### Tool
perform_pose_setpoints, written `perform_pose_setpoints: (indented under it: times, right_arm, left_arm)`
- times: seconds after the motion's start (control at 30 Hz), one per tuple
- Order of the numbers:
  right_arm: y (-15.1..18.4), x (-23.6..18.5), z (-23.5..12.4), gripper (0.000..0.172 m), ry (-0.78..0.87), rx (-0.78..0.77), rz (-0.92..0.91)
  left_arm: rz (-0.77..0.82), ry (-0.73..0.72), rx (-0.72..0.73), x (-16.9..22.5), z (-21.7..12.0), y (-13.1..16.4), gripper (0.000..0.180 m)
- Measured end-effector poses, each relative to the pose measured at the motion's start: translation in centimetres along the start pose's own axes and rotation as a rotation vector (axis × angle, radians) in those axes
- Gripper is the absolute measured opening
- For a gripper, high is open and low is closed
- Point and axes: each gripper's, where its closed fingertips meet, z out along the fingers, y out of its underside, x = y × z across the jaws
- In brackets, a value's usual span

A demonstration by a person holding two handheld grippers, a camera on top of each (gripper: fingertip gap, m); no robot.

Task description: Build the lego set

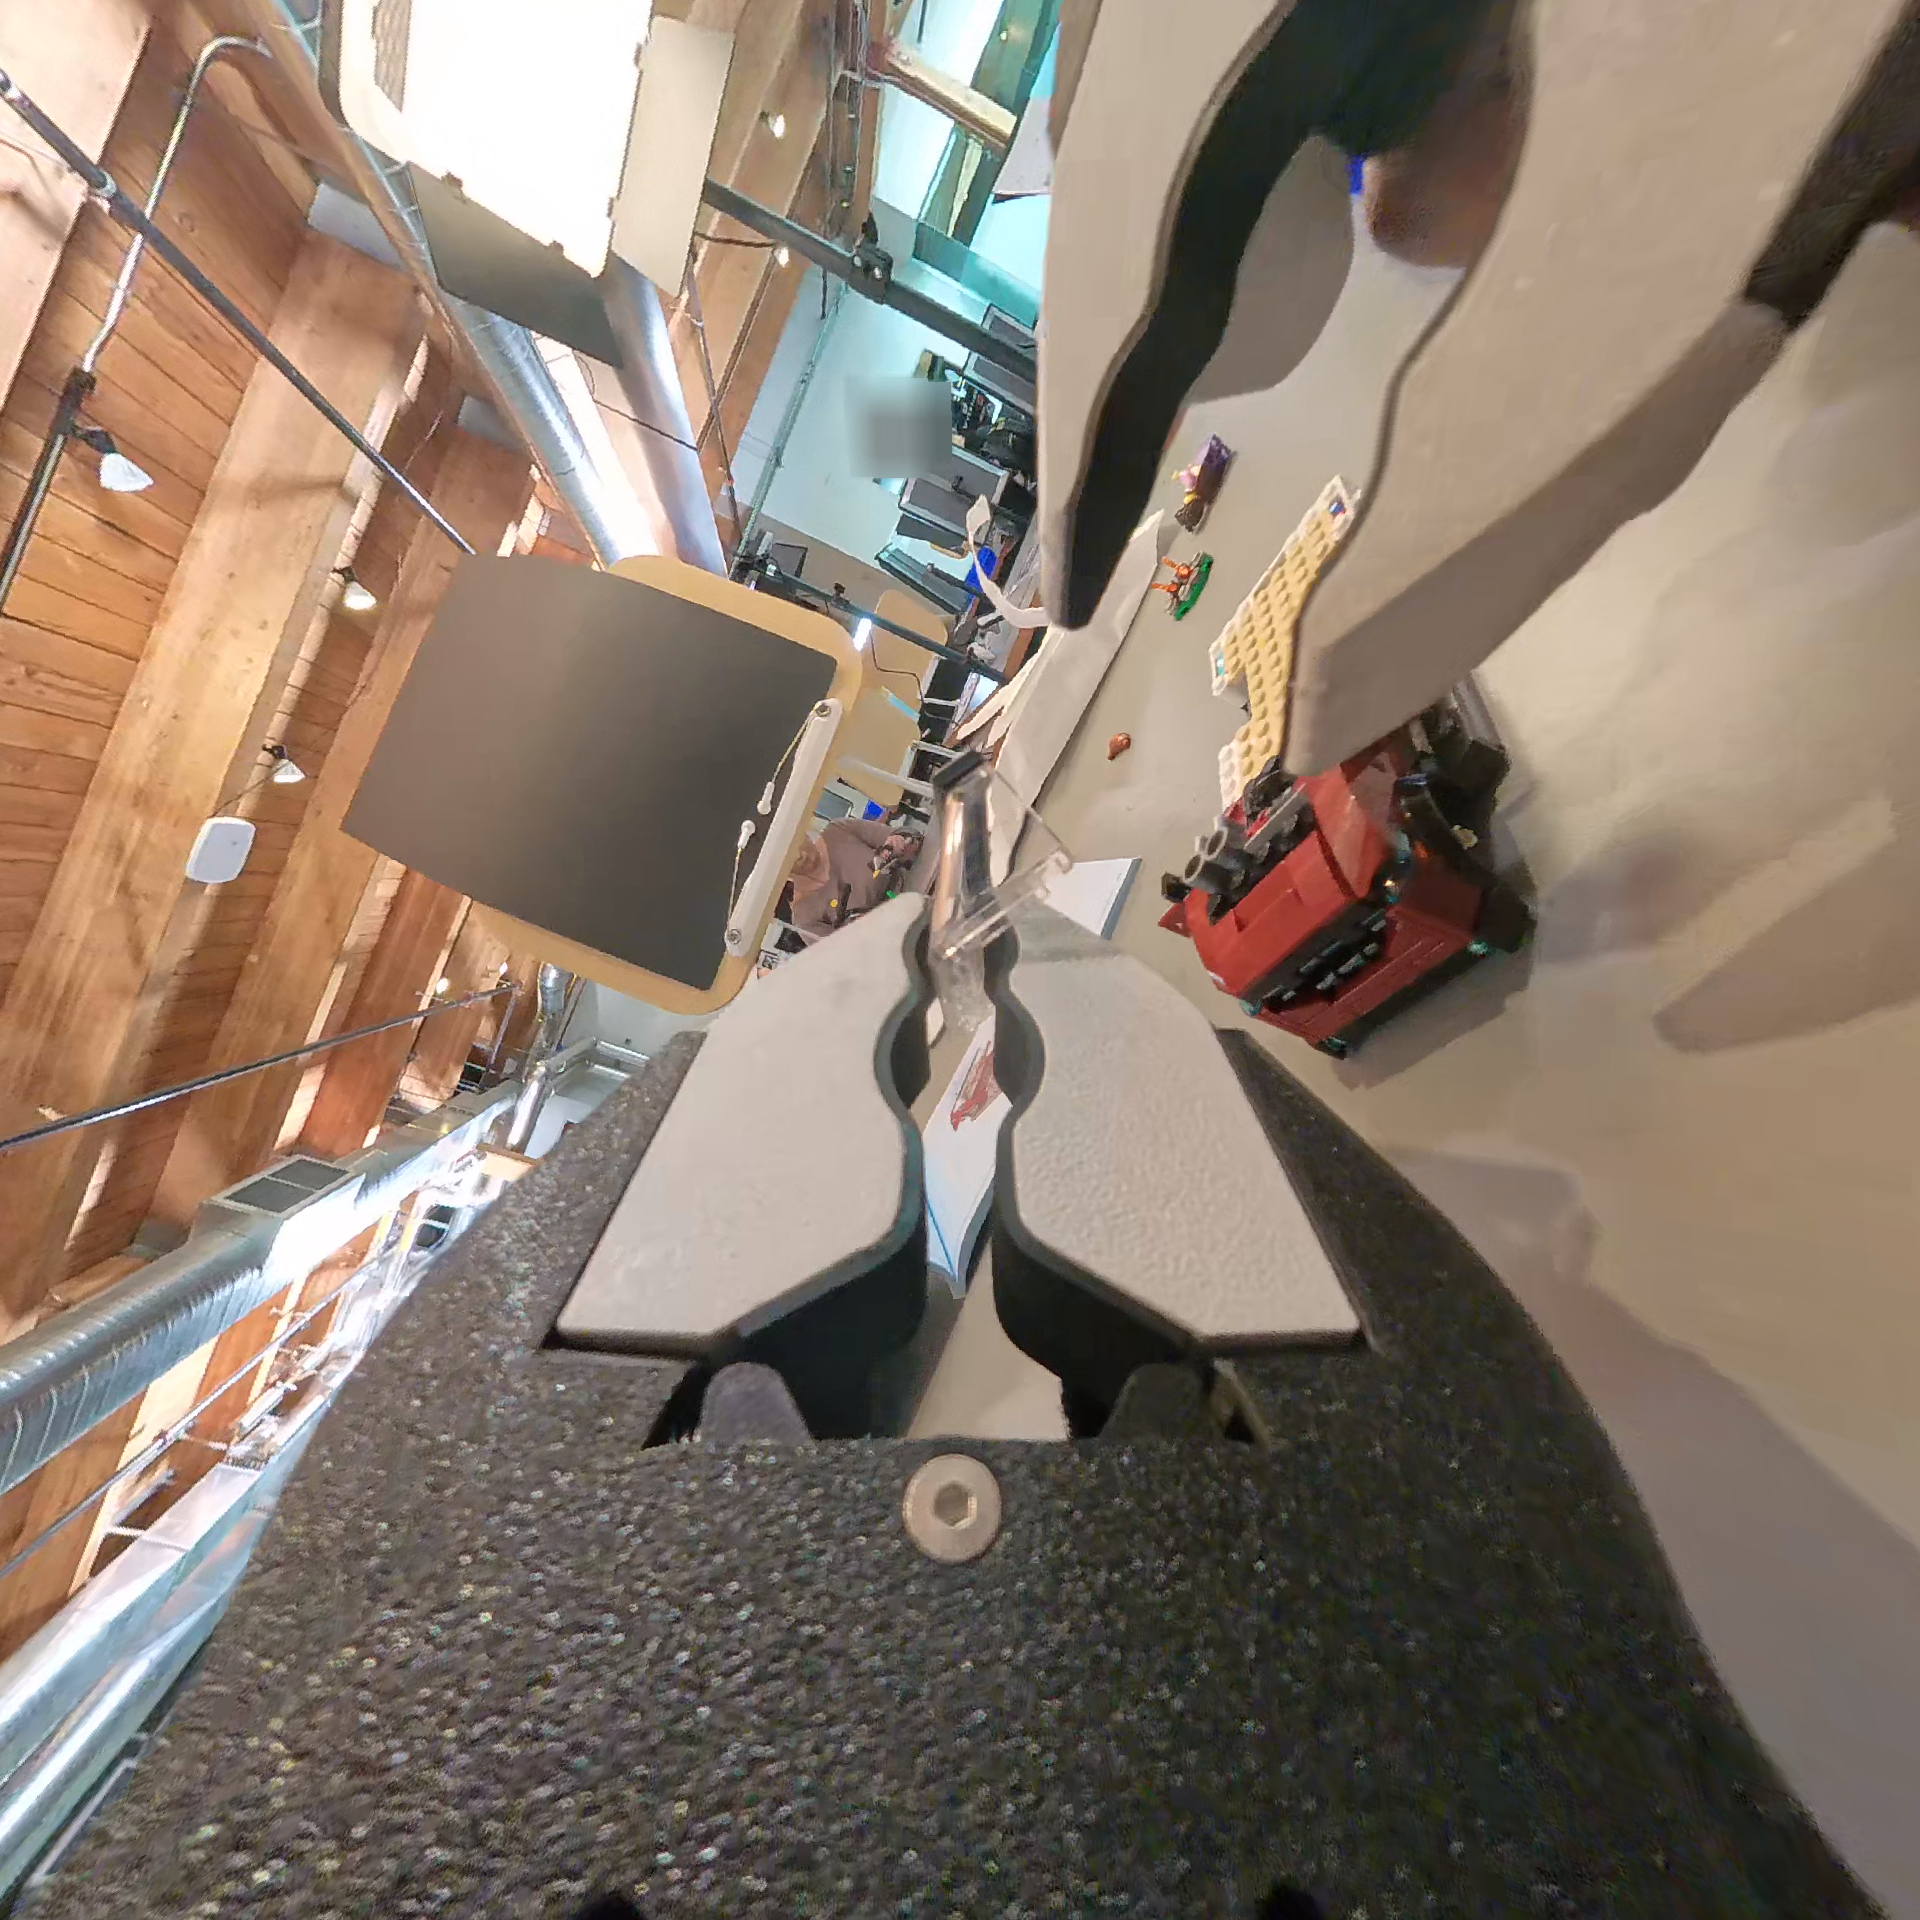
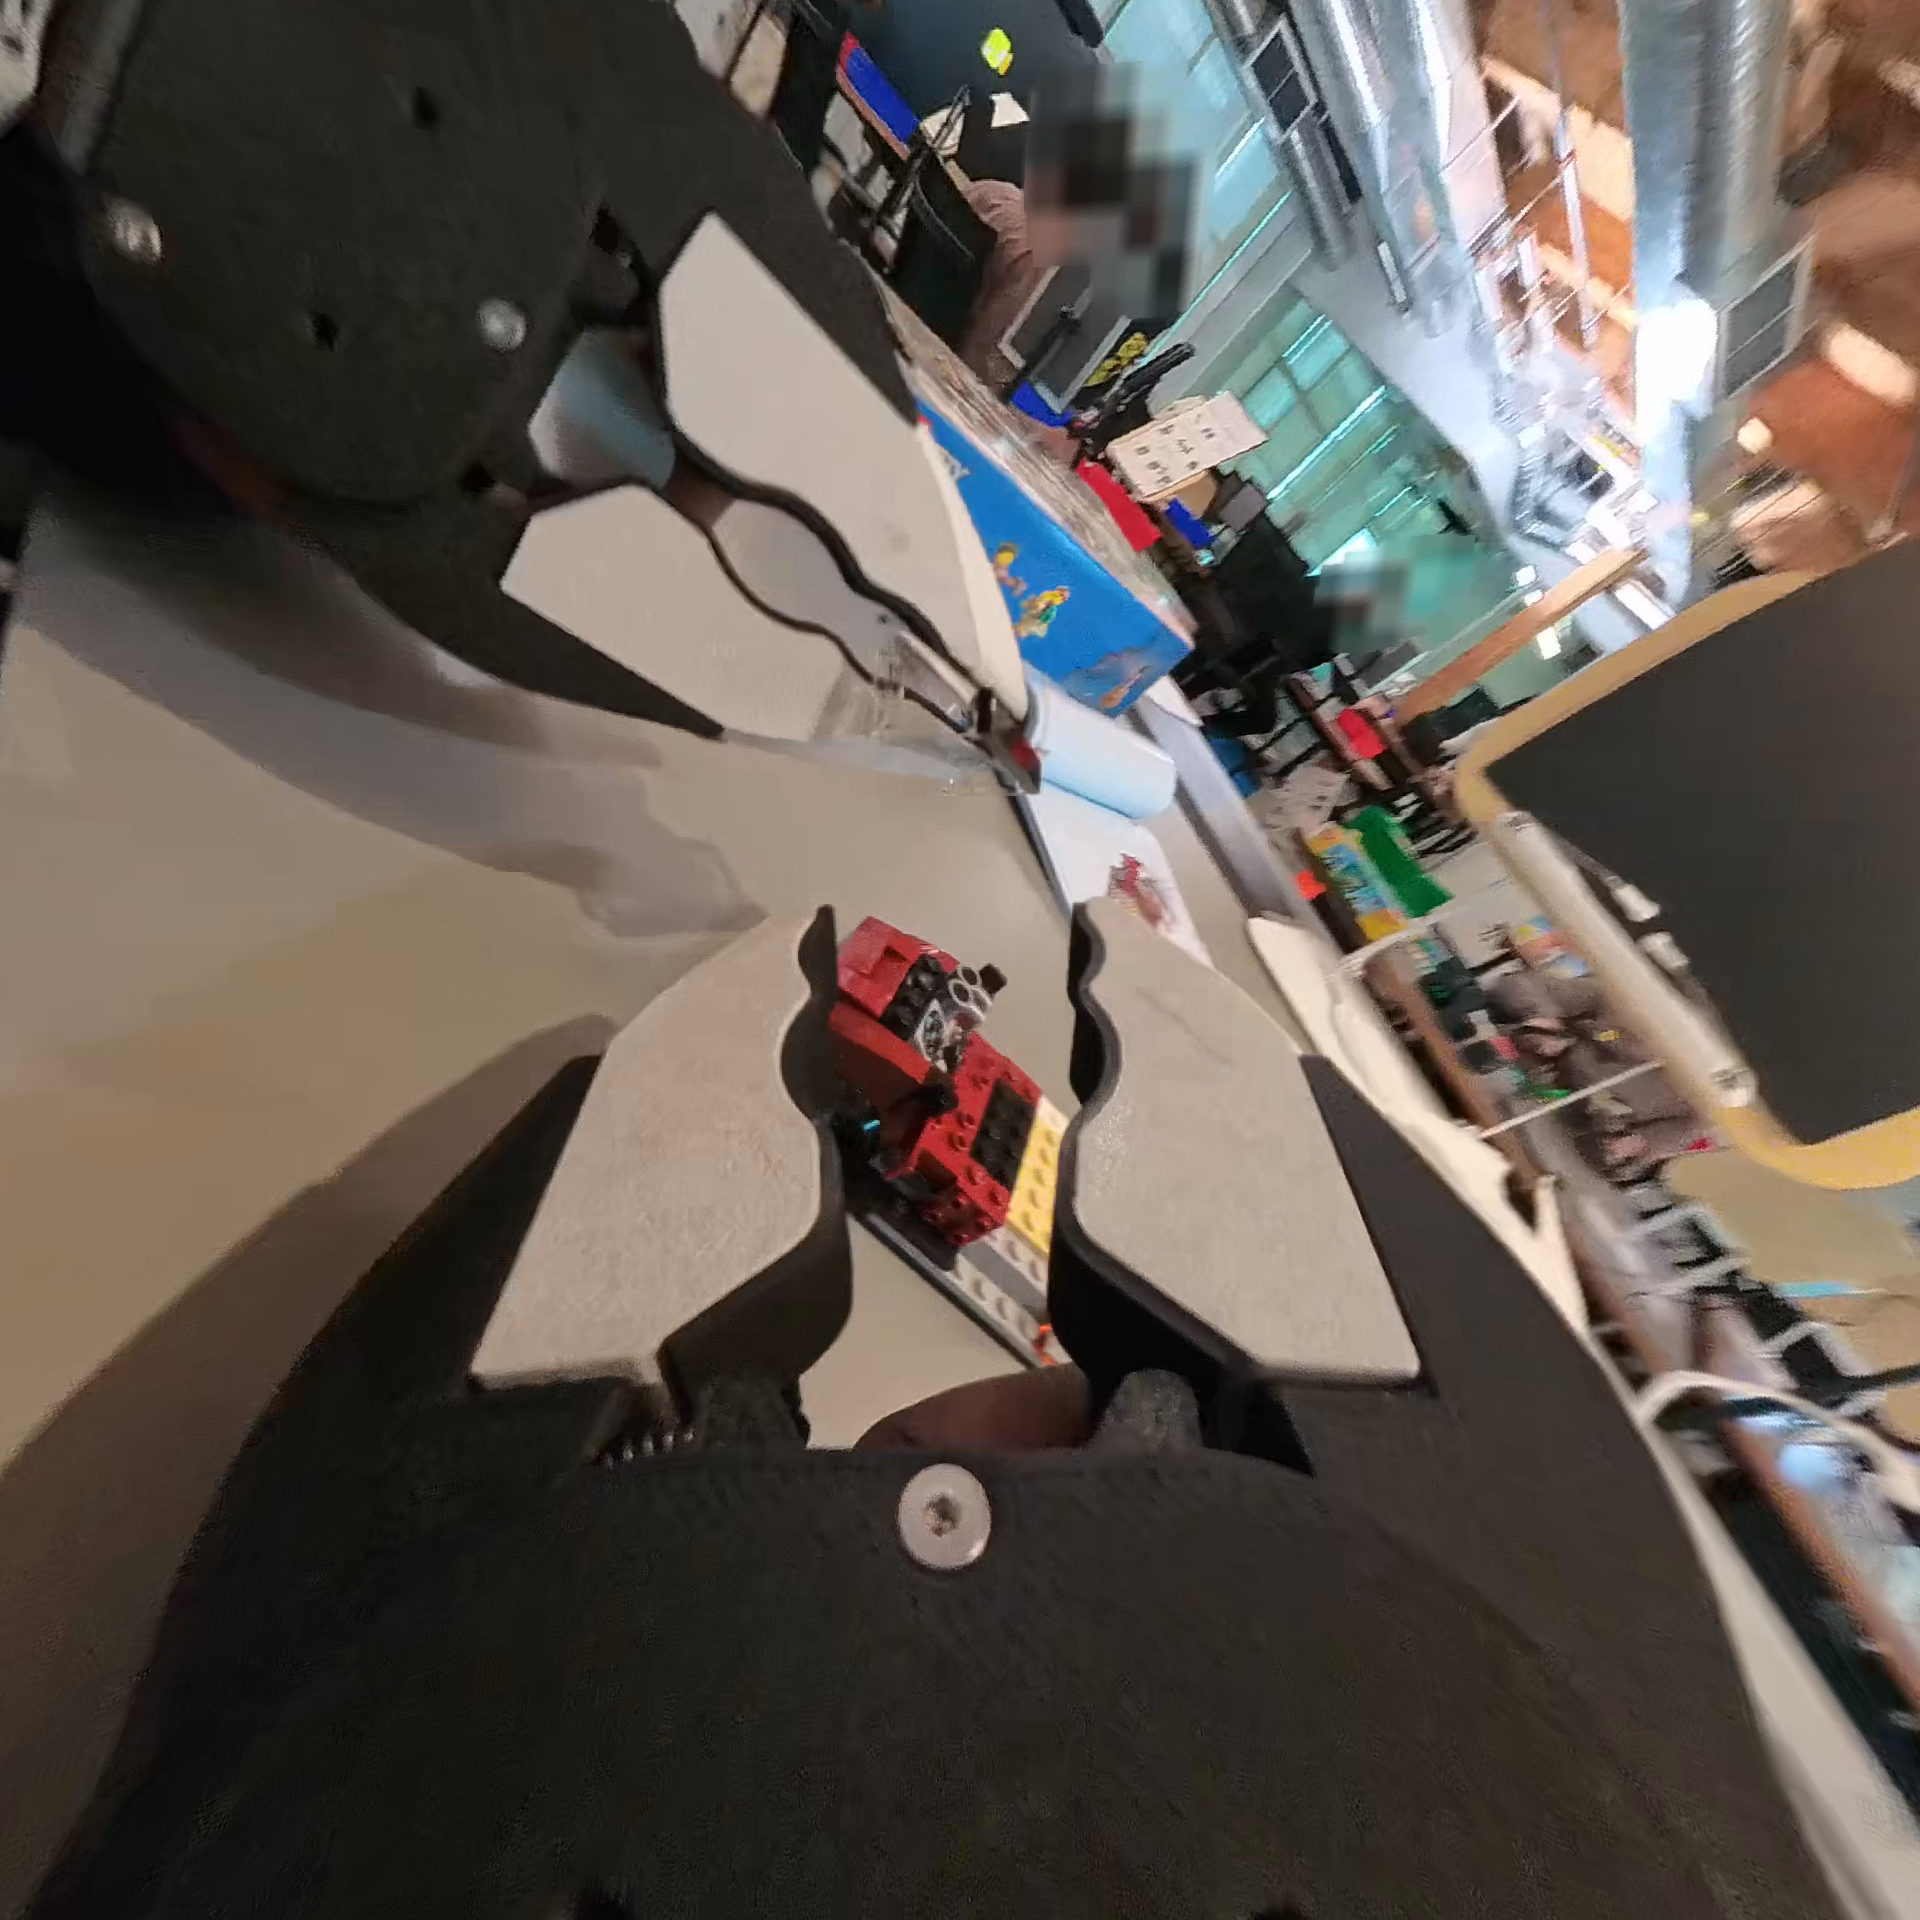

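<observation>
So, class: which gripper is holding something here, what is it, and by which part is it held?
The left gripper pinches a clear plastic piece by its lower end. The right gripper stands open around the red brick car, pads apart from it.

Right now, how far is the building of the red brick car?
The red car body looks largely assembled and sits on the plate. The left gripper pinches a clear windscreen piece, not yet fitted. The right gripper straddles the car, open.

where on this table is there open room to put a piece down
The grey table is bare left of the red brick car, under the left tool. It is crowded right of the car: tan plate, booklet, blue box.
</observation>
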Motion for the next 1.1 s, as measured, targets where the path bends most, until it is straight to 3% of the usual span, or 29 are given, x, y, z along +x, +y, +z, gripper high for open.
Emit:
perform_pose_setpoints:
  times: [0.17,0.53,0.9,1.1]
  right_arm:
    - [-0.8,0.9,-0.1,0.043,-0.044,0.046,0.141]
    - [-1.4,-0.1,1.4,0.042,0.018,0.006,-0.086]
    - [-1.3,-0.4,1.5,0.024,0.034,-0.008,-0.163]
    - [-1.0,-0.2,1.2,0.024,0.069,-0.017,-0.200]
  left_arm:
    - [-0.026,0.038,-0.005,0.5,0.1,0.0,0.007]
    - [-0.037,0.070,0.003,1.2,0.2,-0.5,0.007]
    - [-0.001,0.074,0.004,1.7,0.2,-0.7,0.007]
    - [-0.032,0.081,0.036,1.7,0.1,-1.1,0.011]
